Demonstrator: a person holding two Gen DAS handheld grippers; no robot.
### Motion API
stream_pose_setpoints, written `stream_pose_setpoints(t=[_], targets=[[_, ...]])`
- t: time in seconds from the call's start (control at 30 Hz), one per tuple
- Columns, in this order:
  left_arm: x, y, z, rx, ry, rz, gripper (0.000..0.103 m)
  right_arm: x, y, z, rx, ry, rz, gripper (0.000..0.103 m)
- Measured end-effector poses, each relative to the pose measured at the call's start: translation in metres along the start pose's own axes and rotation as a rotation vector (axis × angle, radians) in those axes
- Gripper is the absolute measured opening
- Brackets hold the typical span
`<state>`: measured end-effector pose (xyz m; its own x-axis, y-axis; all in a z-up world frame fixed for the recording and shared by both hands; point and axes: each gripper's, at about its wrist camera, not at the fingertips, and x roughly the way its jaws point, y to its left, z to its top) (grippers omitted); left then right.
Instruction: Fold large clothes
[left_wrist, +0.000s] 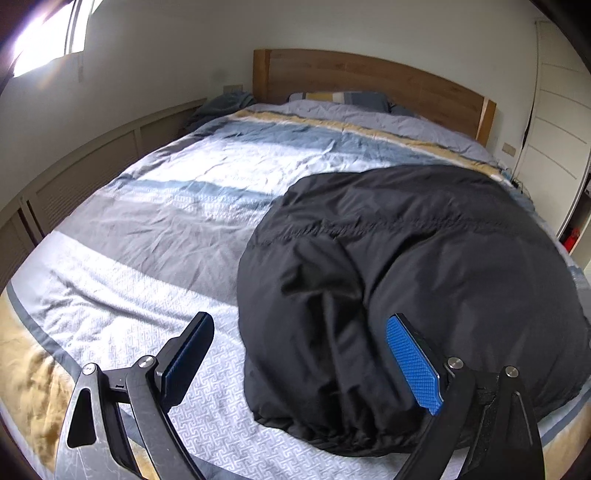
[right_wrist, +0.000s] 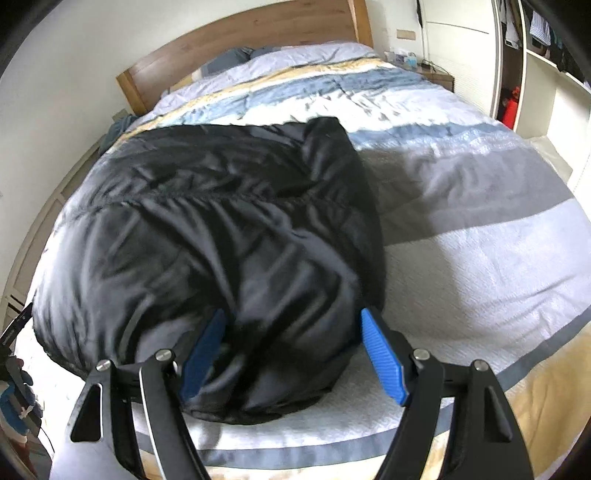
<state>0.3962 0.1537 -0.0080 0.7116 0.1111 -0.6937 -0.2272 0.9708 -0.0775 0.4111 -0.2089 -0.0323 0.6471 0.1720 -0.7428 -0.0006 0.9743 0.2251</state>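
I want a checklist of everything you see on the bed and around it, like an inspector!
Surface: bed with a striped blue, grey, white and yellow cover, wrinkled.
Job's things: black puffy coat lying in a bundle near the foot of the bed.
Clutter: pillow at the wooden headboard; dark cloth heaped beside the bed.
Grippers: left gripper open, over the coat's near edge; right gripper open, fingers either side of the coat's near end.
Cables: dark cord hanging down the wall.
Surroundings: bright window; open wardrobe with clothes hanging.
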Motion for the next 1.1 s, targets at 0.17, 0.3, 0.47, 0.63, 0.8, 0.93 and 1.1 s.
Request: stream_pose_setpoints(t=[0.17,0.3,0.47,0.63,0.8,0.93,1.1], targets=[[0.015,-0.013,0.004,0.018,0.037,-0.026,0.094,0.007,0.026,-0.002,-0.042,-0.006,0.039,0.074],[0.035,-0.010,-0.007,0.010,0.088,-0.030,0.094,0.018,0.025,-0.011,-0.050,0.015,0.040,0.074],[0.034,0.010,-0.013,-0.061,0.133,-0.125,0.094,0.008,0.004,-0.014,-0.028,0.024,0.048,0.074],[0.018,0.030,-0.005,-0.056,0.135,-0.170,0.102,-0.016,-0.024,-0.009,0.042,-0.024,0.054,0.075],[0.010,0.076,0.010,-0.164,0.105,-0.173,0.102,-0.025,-0.061,0.005,0.154,-0.058,0.064,0.077],[0.020,0.107,0.019,-0.245,0.126,-0.188,0.102,-0.012,-0.082,0.014,0.249,-0.027,0.125,0.078],[0.057,0.119,0.029,-0.298,0.205,-0.284,0.102,0.021,-0.102,0.017,0.371,0.025,0.222,0.078]])
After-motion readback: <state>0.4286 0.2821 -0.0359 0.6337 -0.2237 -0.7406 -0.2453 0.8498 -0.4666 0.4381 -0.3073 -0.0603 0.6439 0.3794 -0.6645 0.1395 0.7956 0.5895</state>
